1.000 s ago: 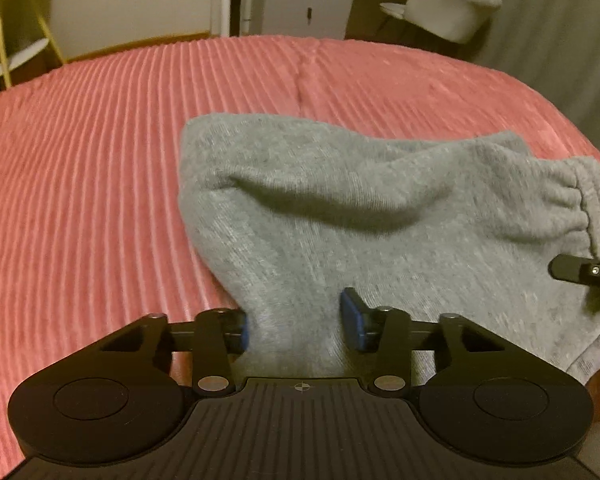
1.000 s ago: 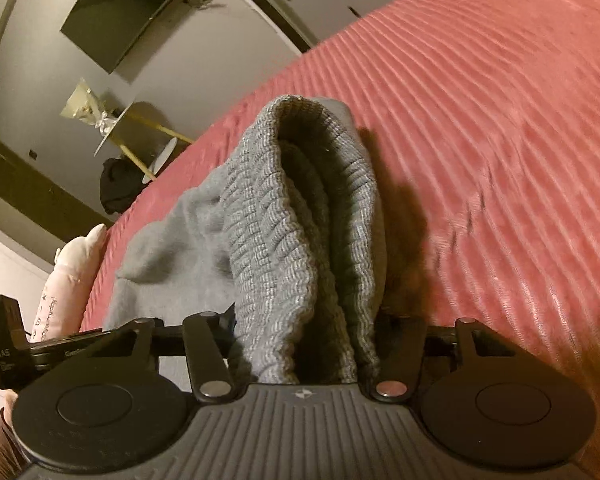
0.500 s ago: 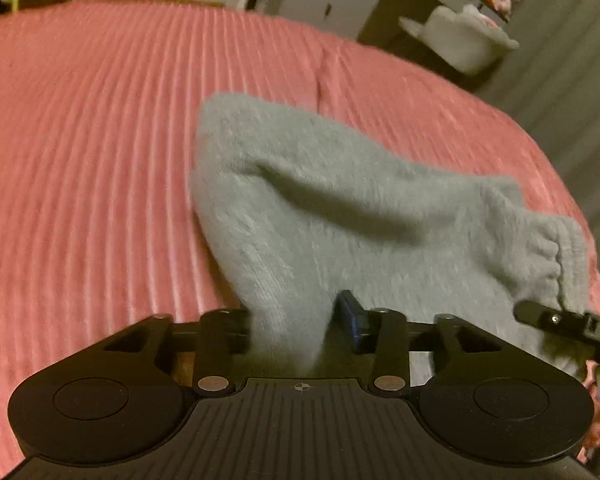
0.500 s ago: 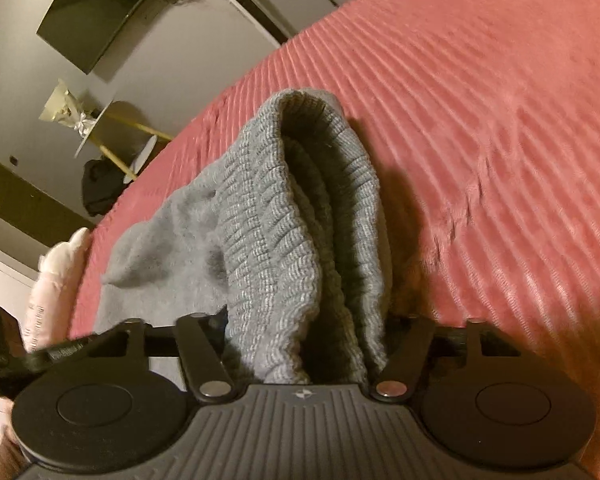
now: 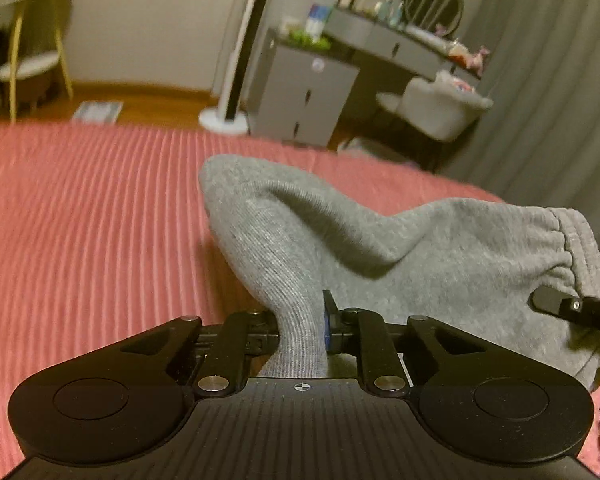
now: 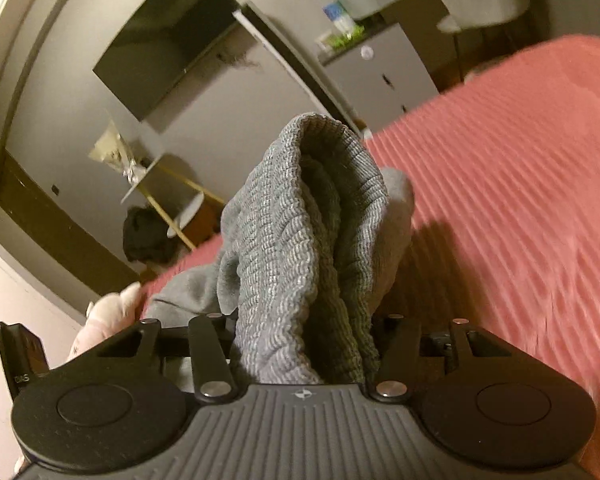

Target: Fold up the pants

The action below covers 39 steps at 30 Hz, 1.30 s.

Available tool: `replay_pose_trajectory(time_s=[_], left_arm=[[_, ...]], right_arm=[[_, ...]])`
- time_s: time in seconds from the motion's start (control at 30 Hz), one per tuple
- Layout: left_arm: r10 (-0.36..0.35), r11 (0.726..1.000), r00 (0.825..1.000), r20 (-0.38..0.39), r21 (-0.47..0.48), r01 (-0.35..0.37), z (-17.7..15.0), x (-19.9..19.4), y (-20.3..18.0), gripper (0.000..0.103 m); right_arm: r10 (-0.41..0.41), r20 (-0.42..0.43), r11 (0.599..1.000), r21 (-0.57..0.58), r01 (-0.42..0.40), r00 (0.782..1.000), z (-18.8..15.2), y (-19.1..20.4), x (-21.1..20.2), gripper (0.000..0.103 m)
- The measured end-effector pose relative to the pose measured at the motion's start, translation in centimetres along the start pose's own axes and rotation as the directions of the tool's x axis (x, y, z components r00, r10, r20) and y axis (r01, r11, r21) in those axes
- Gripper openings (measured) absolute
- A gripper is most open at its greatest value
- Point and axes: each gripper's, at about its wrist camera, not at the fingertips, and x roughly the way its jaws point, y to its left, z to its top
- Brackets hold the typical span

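The left gripper (image 5: pixel 300 330) has just been closing and now pinches only a thin, rope-like twist of the grey pants (image 5: pixel 440 248). That narrow bite could slip free as the cloth lifts off the bed (image 5: pixel 80 220), and the fold would sag. The right gripper (image 6: pixel 306 344) has also been closing, its fingers clamped on the thick ribbed waistband (image 6: pixel 300 208). The soft knit slumps over the pink corded bedspread.
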Motion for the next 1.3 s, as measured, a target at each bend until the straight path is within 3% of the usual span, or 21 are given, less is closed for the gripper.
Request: replay_pose_trajectory(time_s=[0.03, 0.07, 0.1, 0.13, 0.17, 0.23, 0.27, 0.4, 0.53, 0.73, 0.87, 1.07, 1.13, 1.2, 1.3], left_arm=[[0.045, 0.999, 0.999, 0.019, 0.009, -0.045, 0.4, 0.1, -0.3, 0.036], [0.127, 0.992, 0.991, 0.042, 0.014, -0.127, 0.6, 0.4, -0.5, 0.055], [0.231, 0.972, 0.970, 0.077, 0.019, -0.233, 0.7, 0.4, -0.6, 0.072], [0.332, 0.941, 0.937, 0.112, 0.027, -0.337, 0.6, 0.3, -0.8, 0.081], [0.382, 0.918, 0.914, 0.133, 0.054, -0.392, 0.2, 0.2, -1.1, 0.091], [0.363, 0.914, 0.923, 0.128, 0.143, -0.379, -1.7, 0.0, -1.5, 0.092], [0.358, 0.911, 0.928, 0.106, 0.179, -0.372, -2.8, 0.0, -1.8, 0.092], [0.364, 0.888, 0.929, 0.067, 0.275, -0.368, -9.0, 0.1, -2.9, 0.091], [0.340, 0.909, 0.937, 0.079, 0.228, -0.349, -12.5, -0.8, -3.2, 0.091], [0.251, 0.955, 0.968, 0.022, 0.160, -0.251, -13.3, -2.6, -2.1, 0.092], [0.300, 0.928, 0.954, -0.016, 0.237, -0.288, -14.6, -1.0, -3.3, 0.091], [0.328, 0.921, 0.945, -0.009, 0.226, -0.318, -14.5, 1.1, -4.1, 0.088], [0.365, 0.909, 0.931, 0.032, 0.205, -0.363, -14.4, 0.6, -3.8, 0.085], [0.360, 0.920, 0.931, 0.058, 0.140, -0.365, -14.0, -0.2, -2.9, 0.086], [0.425, 0.901, 0.904, 0.045, 0.082, -0.427, -13.6, 0.0, -1.7, 0.087]], right_arm=[[-0.003, 0.011, 1.000, 0.004, 0.003, 1.000, 0.6, 0.0, 0.2, 0.052], [-0.011, 0.016, 1.000, 0.014, 0.011, 1.000, 1.1, -0.1, 0.5, 0.056], [-0.035, 0.017, 0.999, 0.028, 0.034, 0.999, 1.8, -0.4, 1.0, 0.060], [-0.079, 0.017, 0.996, 0.041, 0.078, 0.997, 2.4, -0.9, 1.3, 0.073], [-0.158, 0.028, 0.987, 0.042, 0.157, 0.987, 2.7, -1.1, 1.5, 0.082], [-0.315, 0.129, 0.949, 0.044, 0.312, 0.940, 2.6, -1.1, 0.6, 0.088], [-0.331, 0.161, 0.944, 0.042, 0.328, 0.930, 2.2, -1.3, 0.0, 0.089], [-0.235, 0.134, 0.967, 0.133, 0.218, 0.963, -0.9, -2.7, -1.4, 0.089], [-0.199, 0.088, 0.961, 0.212, 0.177, 0.976, -4.8, -3.7, -1.7, 0.089], [-0.096, 0.049, 0.871, 0.488, 0.060, 0.994, -9.1, -7.1, -0.6, 0.085], [-0.071, 0.084, 0.846, 0.532, 0.015, 0.994, -11.0, -7.6, 0.0, 0.081], [0.061, 0.166, 0.775, 0.614, -0.152, 0.984, -12.0, -9.9, 1.8, 0.080], [0.083, 0.200, 0.760, 0.620, -0.192, 0.976, -12.0, -10.2, 2.1, 0.080], [0.104, 0.220, 0.736, 0.639, -0.224, 0.970, -12.0, -10.8, 2.3, 0.080], [0.102, 0.273, 0.692, 0.671, -0.266, 0.956, -12.4, -12.0, 2.0, 0.080]])
